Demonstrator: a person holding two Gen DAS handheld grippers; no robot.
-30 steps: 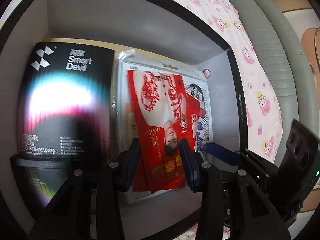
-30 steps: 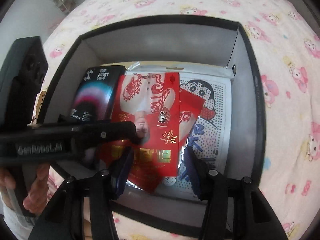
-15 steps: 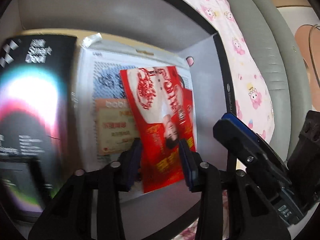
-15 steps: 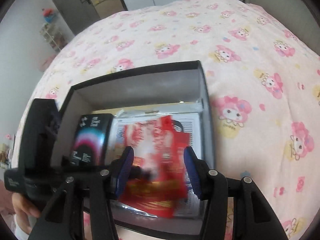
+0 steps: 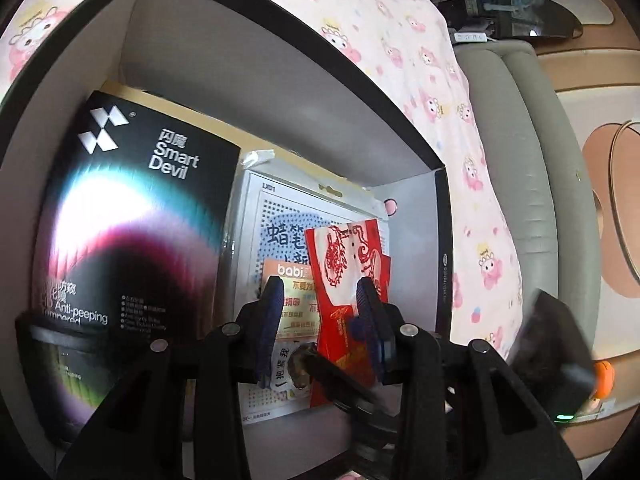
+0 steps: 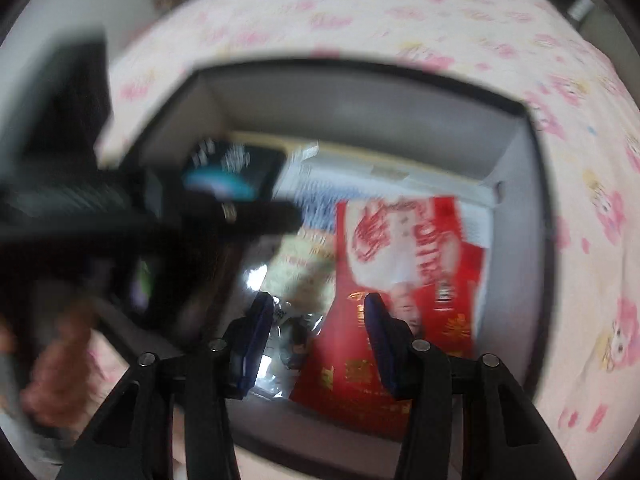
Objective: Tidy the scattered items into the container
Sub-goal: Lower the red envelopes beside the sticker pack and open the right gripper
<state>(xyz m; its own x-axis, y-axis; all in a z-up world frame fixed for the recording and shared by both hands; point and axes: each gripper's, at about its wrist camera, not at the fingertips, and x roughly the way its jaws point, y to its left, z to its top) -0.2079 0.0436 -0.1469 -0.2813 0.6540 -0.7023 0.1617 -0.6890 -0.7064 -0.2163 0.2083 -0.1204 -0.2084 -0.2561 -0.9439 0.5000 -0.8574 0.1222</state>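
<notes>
Left wrist view: red envelope lying in the box.
Both my left hand-held gripper and right hand-held gripper are spread, empty; envelope looks thin, light, floppy, best pinched at an edge.

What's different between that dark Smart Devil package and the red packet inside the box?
The Smart Devil package is black with a glowing rainbow patch and white lettering; the red packet is red with a white panel and red patterns. The package looks much larger. It sits at the box's left side; the packet lies on a white dotted card toward the right. Both are flat and lie inside the box.
</notes>
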